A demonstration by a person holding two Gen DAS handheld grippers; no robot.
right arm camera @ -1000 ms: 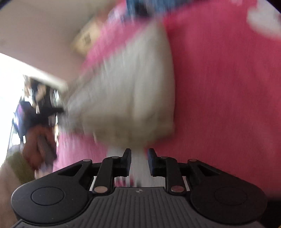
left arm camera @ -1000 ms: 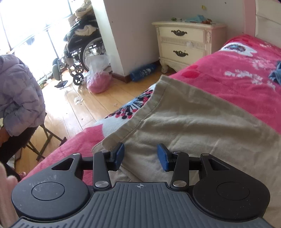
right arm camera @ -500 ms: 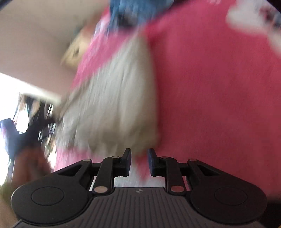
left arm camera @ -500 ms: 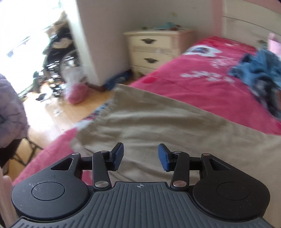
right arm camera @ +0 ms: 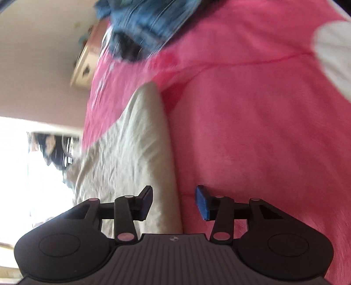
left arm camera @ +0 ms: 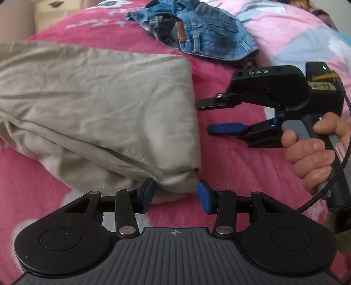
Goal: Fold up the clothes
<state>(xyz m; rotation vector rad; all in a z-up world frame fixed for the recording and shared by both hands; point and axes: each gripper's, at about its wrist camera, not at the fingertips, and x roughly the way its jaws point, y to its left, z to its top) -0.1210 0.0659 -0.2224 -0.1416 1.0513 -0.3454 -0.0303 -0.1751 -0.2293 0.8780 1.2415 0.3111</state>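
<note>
A beige garment (left arm camera: 98, 105) lies folded on the pink bedspread (left arm camera: 230, 164). My left gripper (left arm camera: 175, 196) is open at the garment's near right corner; the cloth corner sits just ahead of and between the blue pads, and neither pad presses on it. My right gripper (left arm camera: 204, 116), held by a hand (left arm camera: 311, 153), points at the garment's right edge with its jaws opening and nothing between them. In the right wrist view the right gripper (right arm camera: 174, 201) straddles the edge of the beige garment (right arm camera: 131, 153), unpressed.
A crumpled pair of blue jeans (left arm camera: 204, 32) (right arm camera: 144, 22) lies farther up the bed. A pink and pale blue quilt (left arm camera: 296, 37) is at the back right. A cream nightstand (left arm camera: 48, 11) (right arm camera: 85, 63) stands beyond the bed by the wall.
The left view swung from the room and the bed's side to the garment's right end, bringing the right gripper into sight. The right jaws widened and came close to the garment's edge.
</note>
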